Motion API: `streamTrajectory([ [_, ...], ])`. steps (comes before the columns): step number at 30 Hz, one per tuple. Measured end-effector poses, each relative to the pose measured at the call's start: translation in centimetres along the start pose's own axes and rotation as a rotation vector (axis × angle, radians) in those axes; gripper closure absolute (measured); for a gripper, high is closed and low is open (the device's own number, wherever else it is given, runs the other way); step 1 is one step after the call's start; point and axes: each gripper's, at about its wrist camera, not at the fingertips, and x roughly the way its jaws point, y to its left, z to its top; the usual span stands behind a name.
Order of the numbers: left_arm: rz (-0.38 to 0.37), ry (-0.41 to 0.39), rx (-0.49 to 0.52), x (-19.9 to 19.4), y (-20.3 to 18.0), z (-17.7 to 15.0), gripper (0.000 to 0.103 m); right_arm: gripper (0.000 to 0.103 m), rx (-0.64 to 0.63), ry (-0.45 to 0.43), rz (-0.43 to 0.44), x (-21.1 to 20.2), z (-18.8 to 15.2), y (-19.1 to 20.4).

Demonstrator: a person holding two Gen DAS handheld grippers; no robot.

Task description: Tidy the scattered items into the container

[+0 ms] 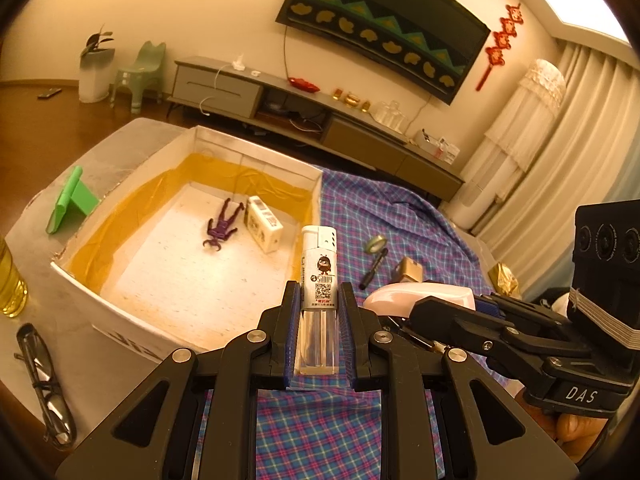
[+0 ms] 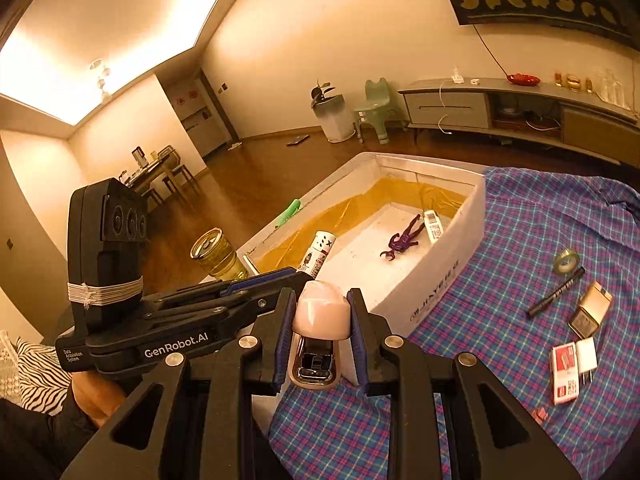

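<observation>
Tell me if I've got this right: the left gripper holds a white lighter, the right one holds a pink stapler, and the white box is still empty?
Not quite: the white box is not empty. The left wrist view shows a purple toy figure and a small white carton lying inside. The rest stands: left gripper holds the white lighter, right gripper the pink stapler.

The lighter (image 1: pixel 318 264) is white above, clear below. The stapler (image 2: pixel 319 312) is pale pink. The box (image 1: pixel 192 300) is white, lined yellow. A purple figure (image 1: pixel 221 226) lies on white. The cloth (image 2: pixel 520 240) shows blue-and-pink plaid.
</observation>
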Motion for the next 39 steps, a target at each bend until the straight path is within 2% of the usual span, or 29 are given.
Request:
streamTrajectory([
  [22,0.035,-0.013,-0.044,0.5,4.8,2.5,0.083,0.075,-0.063,0.056,-0.003,4.9,2.8,1.9],
  [39,0.075,0.013,-0.061,2.3,8.1,3.6,0.083,0.075,-0.080,0.112,-0.012,9.1,3.7,2.0],
])
